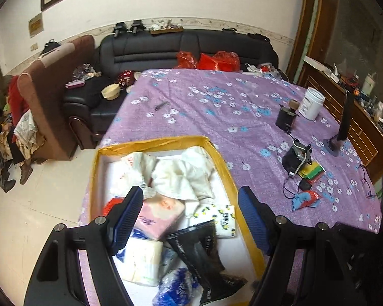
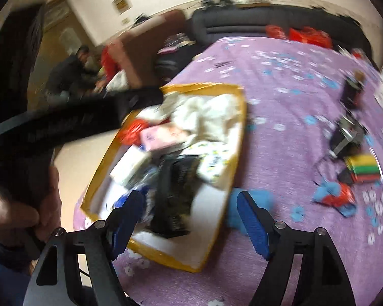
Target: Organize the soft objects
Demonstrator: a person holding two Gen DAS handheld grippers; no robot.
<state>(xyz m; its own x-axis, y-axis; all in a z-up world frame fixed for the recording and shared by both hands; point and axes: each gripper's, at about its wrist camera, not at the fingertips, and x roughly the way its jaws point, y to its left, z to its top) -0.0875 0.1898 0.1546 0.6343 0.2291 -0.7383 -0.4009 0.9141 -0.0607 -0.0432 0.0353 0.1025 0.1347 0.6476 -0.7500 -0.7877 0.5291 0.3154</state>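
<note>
A yellow-rimmed box [image 1: 150, 141] lies on the purple flowered tablecloth [image 1: 217, 107]. It holds a crumpled white cloth [image 1: 186, 173], a pink tissue pack [image 1: 160, 214], a lemon-print pack [image 1: 224, 219], a black pouch [image 1: 201, 257], a white pack [image 1: 143, 260] and a blue-and-white bag [image 1: 176, 290]. My left gripper [image 1: 191, 220] hovers open over the box, its blue pads apart and bare. In the blurred right wrist view my right gripper [image 2: 190, 221] is open over the box's near end [image 2: 166, 257], with the black pouch [image 2: 173, 191] lying in the box below it. A blue and red cloth [image 2: 337, 199] lies on the table to the right.
On the table's right side are a white jar [image 1: 311, 103], two black devices [image 1: 286, 118], a striped coloured stack [image 1: 314, 172], a black stand [image 1: 343, 125] and spectacles [image 1: 365, 178]. A black sofa [image 1: 186, 48] and a brown armchair [image 1: 53, 97] stand beyond. People sit at far left [image 1: 2, 117].
</note>
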